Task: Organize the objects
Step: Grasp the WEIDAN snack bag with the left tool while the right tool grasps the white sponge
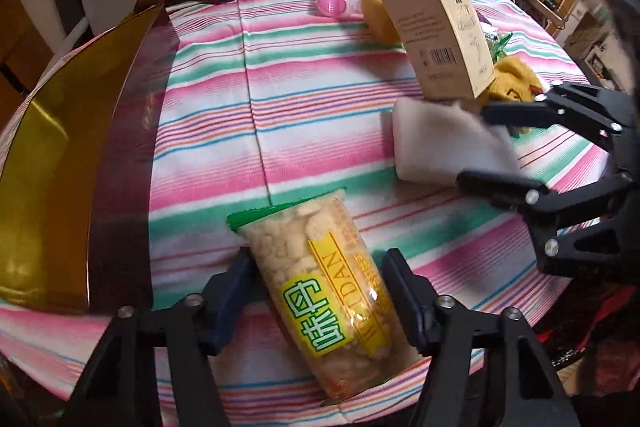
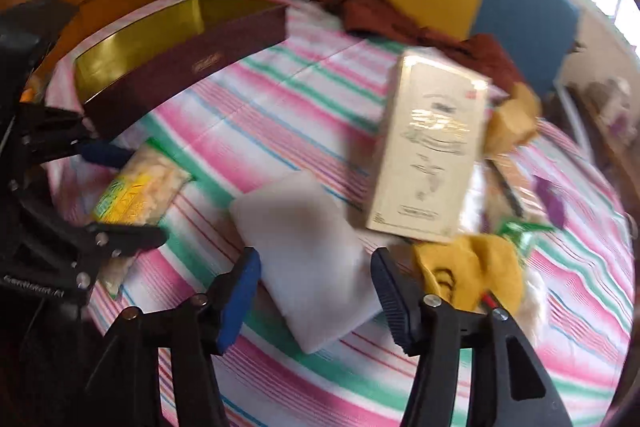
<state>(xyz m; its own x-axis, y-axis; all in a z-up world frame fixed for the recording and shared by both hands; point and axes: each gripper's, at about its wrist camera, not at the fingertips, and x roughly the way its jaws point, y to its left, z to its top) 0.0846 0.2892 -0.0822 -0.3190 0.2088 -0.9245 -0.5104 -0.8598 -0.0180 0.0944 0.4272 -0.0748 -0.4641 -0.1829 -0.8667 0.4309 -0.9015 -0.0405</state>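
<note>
**Mia:** While the clear plastic snack bag with the yellow and green label lay flat on the striped pink, green and white cloth, where was the left gripper?

**Ben:** Right over it. The bag sat between the two blue pads, and its long side ran the same way the fingers pointed, a bit tilted. The pads stood on both sides of the bag's middle. The one on the left looked as if it touched the bag, but I could not tell if they were squeezing it yet.

**Mia:** And the right gripper?

**Ben:** It was around the soft white foam block. The block lay between its pads, with its long side pointing mostly away from the fingers. There was a small gap at each pad, so I think it was not holding it tight.

**Mia:** Which hand was nearer the dark red box with the shiny gold inside?

**Ben:** The left one. The box stood open just beside the bag, on the left. I think the bag would go there, so it had to be lifted over the box's wall.

**Mia:** Was there room?

**Ben:** Yes, bare cloth lay between them. The right side was crowded. A tall cream carton stood just behind the block, and a yellow cloth lay next to the right pad.
</note>
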